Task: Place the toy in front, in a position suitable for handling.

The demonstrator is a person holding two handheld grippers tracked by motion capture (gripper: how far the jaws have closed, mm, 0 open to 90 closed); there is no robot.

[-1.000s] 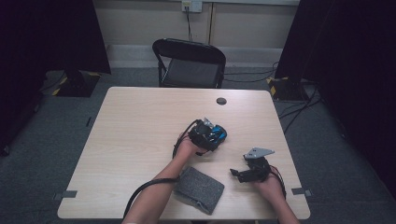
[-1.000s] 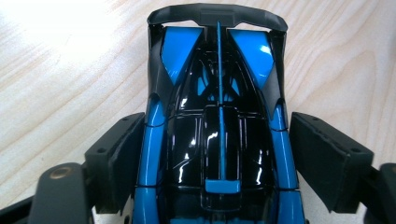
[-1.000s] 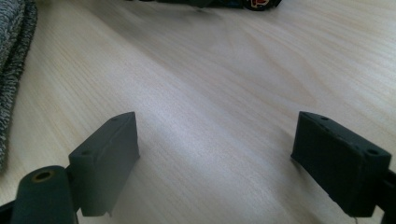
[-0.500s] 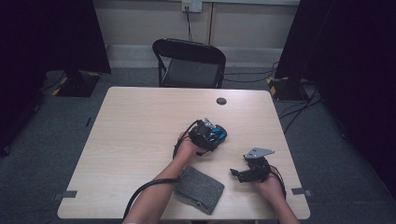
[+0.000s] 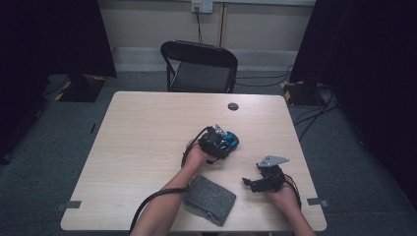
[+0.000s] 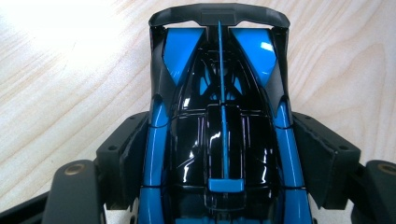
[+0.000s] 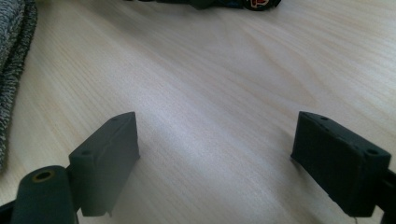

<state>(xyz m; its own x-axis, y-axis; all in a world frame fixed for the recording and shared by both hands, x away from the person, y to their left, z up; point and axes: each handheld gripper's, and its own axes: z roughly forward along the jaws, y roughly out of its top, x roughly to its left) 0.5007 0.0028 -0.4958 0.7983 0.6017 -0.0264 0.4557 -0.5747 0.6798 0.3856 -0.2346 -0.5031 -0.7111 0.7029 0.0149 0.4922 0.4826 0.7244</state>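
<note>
Gripping blue toy car [image 6: 219, 140] w/ left gripper [image 6: 219, 154]; car's front cut off.

Seen from above: a pale wooden counter [image 5: 147, 147] on grey carpet, a black folding chair [image 5: 201, 66] behind its far edge. Near the middle, the left gripper [image 5: 223, 142] around a blue-and-black toy car [image 5: 230, 143], jaws having just closed in on the car between them. Toward the near right corner, the right gripper [image 5: 248, 183] low over bare wood, jaws apart with nothing between. Between the forearms at the near edge, a grey felt pouch [image 5: 210, 199] lying flat. Close to the far edge, a small dark round disc [image 5: 233, 106].
</note>
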